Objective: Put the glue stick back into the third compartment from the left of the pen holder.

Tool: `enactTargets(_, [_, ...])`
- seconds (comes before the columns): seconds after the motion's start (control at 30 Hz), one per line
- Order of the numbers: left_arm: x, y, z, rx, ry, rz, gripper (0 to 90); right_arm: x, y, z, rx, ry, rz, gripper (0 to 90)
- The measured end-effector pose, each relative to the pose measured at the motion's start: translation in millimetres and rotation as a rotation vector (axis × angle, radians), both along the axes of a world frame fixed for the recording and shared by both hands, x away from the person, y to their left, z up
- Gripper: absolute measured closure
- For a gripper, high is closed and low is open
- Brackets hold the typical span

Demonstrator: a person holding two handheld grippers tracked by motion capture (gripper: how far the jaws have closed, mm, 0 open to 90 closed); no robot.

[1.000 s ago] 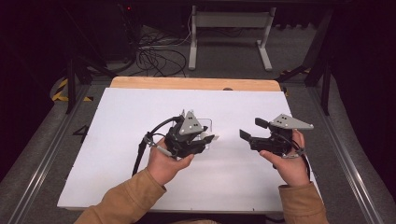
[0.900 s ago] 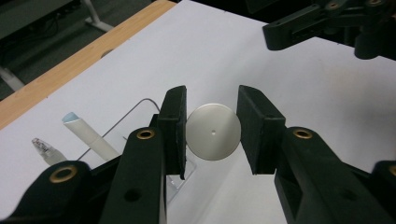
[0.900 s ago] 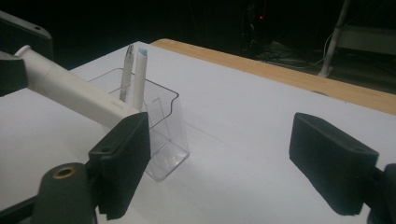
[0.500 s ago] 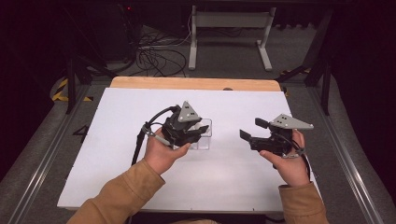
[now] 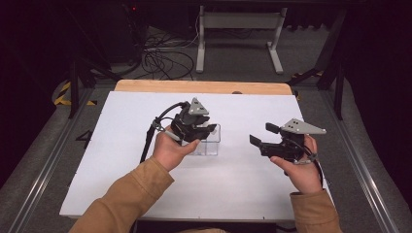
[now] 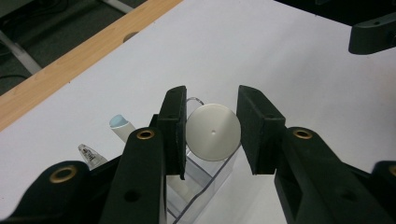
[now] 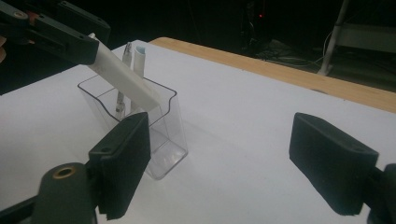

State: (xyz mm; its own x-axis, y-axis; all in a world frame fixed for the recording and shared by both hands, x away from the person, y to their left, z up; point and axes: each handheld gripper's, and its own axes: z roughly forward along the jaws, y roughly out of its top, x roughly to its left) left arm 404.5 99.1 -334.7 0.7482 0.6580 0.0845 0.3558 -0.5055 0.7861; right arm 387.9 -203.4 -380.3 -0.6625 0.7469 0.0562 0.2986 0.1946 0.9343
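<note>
A clear plastic holder (image 5: pixel 210 143) (image 7: pixel 161 135) (image 6: pixel 205 186) stands mid-table. My left gripper (image 5: pixel 206 130) (image 6: pixel 210 133) is just above it, shut on a white pen (image 7: pixel 123 77). The pen leans with its lower end inside the holder. Its round silver end (image 6: pixel 213 132) sits between the pads in the left gripper view. Two more pens stand in the holder, one with a pale blue cap (image 7: pixel 140 55) (image 6: pixel 118 123) and one with a clear tip (image 7: pixel 127 52) (image 6: pixel 89 155). My right gripper (image 5: pixel 259 137) (image 7: pixel 219 154) hangs to the holder's right, open and holding nothing.
The white table top (image 5: pixel 121 184) has a wooden strip (image 5: pixel 204 87) along its far edge. Beyond it lie cables (image 5: pixel 165 58) and a metal stand (image 5: pixel 238 29) on the dark floor. A cable (image 5: pixel 148 141) trails from the left gripper.
My left hand has carried the pen a little toward the far side of the table, over the holder. The right hand has kept still.
</note>
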Motion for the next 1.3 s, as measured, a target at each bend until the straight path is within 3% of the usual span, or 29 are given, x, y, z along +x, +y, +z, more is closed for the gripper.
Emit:
enactTargets(0.23, [2.3, -0.9, -2.4, -0.008, 0.003, -0.020, 64.6, 0.0, 0.5, -0.2, -0.002, 0.003, 0.001, 21.8])
enactTargets(0.4, [7.5, -2.0, -7.7, 0.016, 0.005, -0.030, 64.5, -0.1, 0.6, 0.1, -0.001, -0.001, 0.003, 21.8])
enactTargets(0.53, [8.9, -2.3, -10.8, 0.004, -0.019, -0.047, 63.4, 0.4, 0.3, 0.1, 0.000, -0.001, 0.004, 21.8])
enactTargets(0.63, [7.9, 1.4, -9.4, -0.046, -0.025, -0.057, 39.1, 0.8, 0.6, 0.6, 0.002, -0.002, 0.007, 21.9])
enactTargets(0.8, [-4.0, 12.1, -8.0, -0.091, -0.089, -0.048, 27.7, 2.3, 1.9, 1.3, 0.001, -0.005, 0.012, 21.8])
enactTargets(0.87, [-7.9, 16.8, -8.7, -0.090, -0.114, -0.040, 25.2, 3.2, 2.8, 1.3, -0.001, -0.004, 0.018, 21.8])
enactTargets(1.17, [-17.8, 33.3, -6.3, -0.131, -0.140, -0.034, 20.7, 5.3, 6.8, 2.3, -0.011, -0.009, 0.028, 21.4])
enactTargets(1.3, [-23.3, 44.9, -2.5, -0.179, -0.151, -0.031, 19.9, 3.8, 7.6, 3.1, -0.010, -0.016, 0.033, 21.2])
